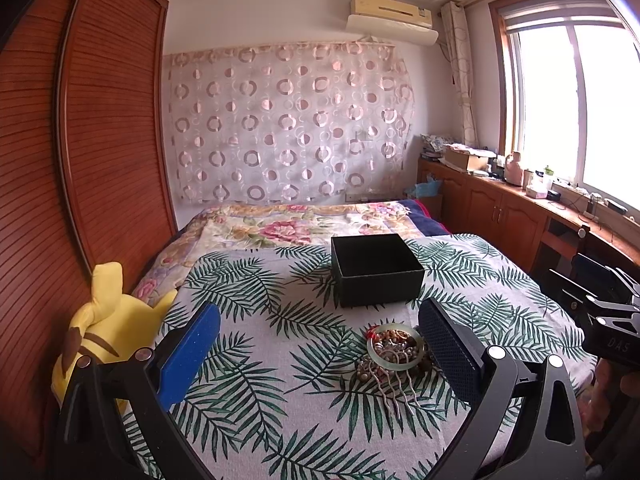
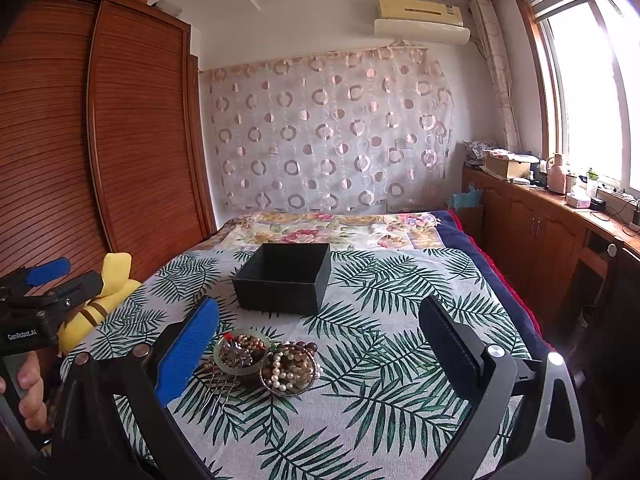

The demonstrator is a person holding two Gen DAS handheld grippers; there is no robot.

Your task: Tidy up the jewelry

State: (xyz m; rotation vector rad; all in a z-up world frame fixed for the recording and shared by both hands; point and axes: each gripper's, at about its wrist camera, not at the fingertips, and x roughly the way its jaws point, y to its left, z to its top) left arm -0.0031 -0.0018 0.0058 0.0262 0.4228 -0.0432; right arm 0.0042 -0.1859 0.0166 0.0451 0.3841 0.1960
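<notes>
A pile of jewelry lies on the leaf-print cloth: a pale green bangle, bead strings, a metal hair comb. In the right wrist view the jewelry pile also shows a pearl string. An open black box stands behind it, seemingly with nothing in it; it also shows in the right wrist view. My left gripper is open and empty, the pile just inside its right finger. My right gripper is open and empty, the pile near its left finger.
A yellow plush toy sits at the bed's left edge by a wooden wardrobe. A floral quilt covers the far bed. A cluttered wooden counter runs under the window at right.
</notes>
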